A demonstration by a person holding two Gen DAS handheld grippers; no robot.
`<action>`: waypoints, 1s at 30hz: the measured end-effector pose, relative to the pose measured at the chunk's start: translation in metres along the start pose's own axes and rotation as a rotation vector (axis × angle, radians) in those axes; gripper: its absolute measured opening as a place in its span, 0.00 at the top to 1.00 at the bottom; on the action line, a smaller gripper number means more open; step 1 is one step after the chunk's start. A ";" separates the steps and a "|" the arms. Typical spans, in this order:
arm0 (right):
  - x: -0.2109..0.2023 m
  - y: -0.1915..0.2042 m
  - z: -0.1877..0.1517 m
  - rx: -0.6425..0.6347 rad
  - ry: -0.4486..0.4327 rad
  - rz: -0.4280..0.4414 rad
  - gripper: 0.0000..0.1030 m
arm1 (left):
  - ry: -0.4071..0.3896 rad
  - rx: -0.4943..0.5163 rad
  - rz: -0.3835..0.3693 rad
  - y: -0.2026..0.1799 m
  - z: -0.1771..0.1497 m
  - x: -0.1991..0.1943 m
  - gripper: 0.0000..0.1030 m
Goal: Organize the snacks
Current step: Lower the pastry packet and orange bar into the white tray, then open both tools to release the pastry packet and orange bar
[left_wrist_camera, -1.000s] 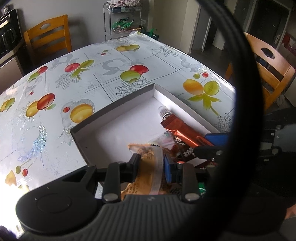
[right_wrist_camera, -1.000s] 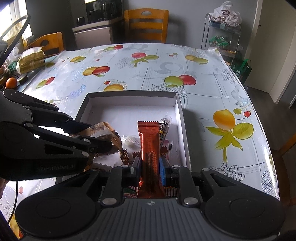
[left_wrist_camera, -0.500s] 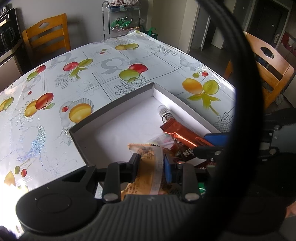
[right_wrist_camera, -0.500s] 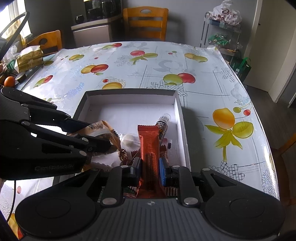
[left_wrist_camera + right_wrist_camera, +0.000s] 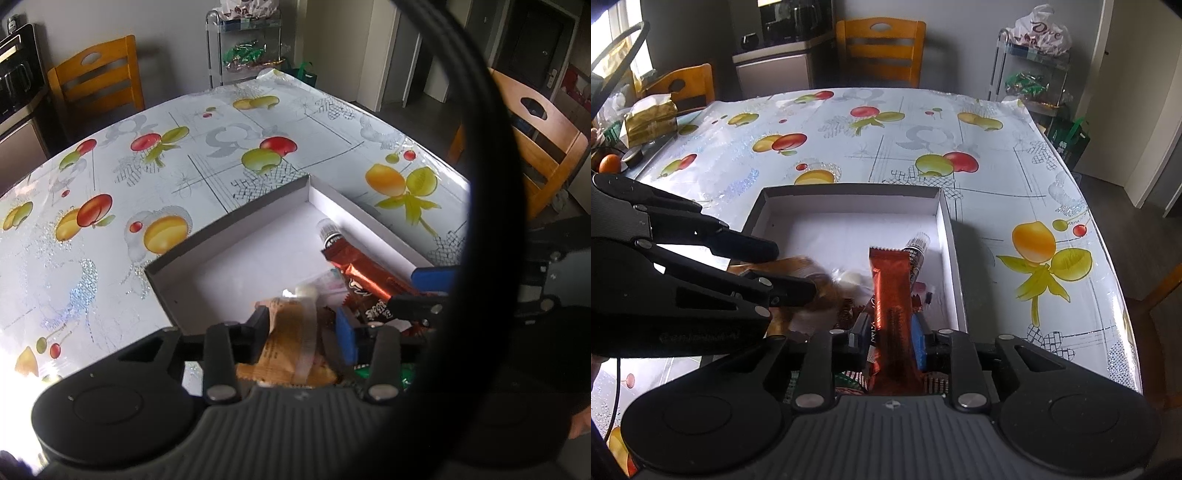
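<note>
A shallow white box (image 5: 943, 221) (image 5: 229, 232) lies on the fruit-print table. My right gripper (image 5: 890, 332) is shut on a long red-brown snack bar (image 5: 892, 295), held over the box's near right part; the bar also shows in the left wrist view (image 5: 358, 269). My left gripper (image 5: 301, 332) is shut on a tan snack packet (image 5: 291, 343) over the box's near edge; the packet looks blurred in the right wrist view (image 5: 809, 273). A small tube (image 5: 918, 247) and several small wrapped snacks (image 5: 849, 277) lie in the box.
Wooden chairs (image 5: 881, 48) (image 5: 535, 136) stand around the table. A wire rack with bags (image 5: 1034, 62) stands at the back right. A gold packet (image 5: 650, 122) and an orange fruit (image 5: 609, 162) sit at the table's far left edge.
Both grippers have drawn back slightly toward the near side with their snacks still held. The tan packet is now blurred with motion in the right wrist view.
</note>
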State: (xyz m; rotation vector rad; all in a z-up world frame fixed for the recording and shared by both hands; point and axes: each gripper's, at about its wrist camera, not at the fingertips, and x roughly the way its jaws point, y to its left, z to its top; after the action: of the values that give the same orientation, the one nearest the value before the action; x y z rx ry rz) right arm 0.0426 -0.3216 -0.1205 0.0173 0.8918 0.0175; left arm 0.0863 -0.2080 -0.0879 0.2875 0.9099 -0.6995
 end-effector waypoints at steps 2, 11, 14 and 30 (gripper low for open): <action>-0.001 0.000 0.000 -0.001 -0.003 0.002 0.75 | -0.006 0.003 0.002 0.000 0.000 -0.002 0.63; -0.009 0.002 0.003 0.010 -0.024 -0.002 0.70 | -0.022 0.004 0.008 0.002 0.000 -0.014 0.63; -0.012 0.002 0.004 0.014 -0.032 -0.006 0.67 | -0.026 0.001 0.014 0.003 0.000 -0.017 0.62; -0.030 0.007 0.002 0.034 -0.065 -0.023 0.41 | -0.036 0.000 0.051 0.010 -0.004 -0.031 0.57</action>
State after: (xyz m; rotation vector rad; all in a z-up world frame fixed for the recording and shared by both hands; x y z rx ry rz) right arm 0.0254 -0.3150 -0.0962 0.0389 0.8272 -0.0196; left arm 0.0775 -0.1855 -0.0660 0.2961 0.8659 -0.6554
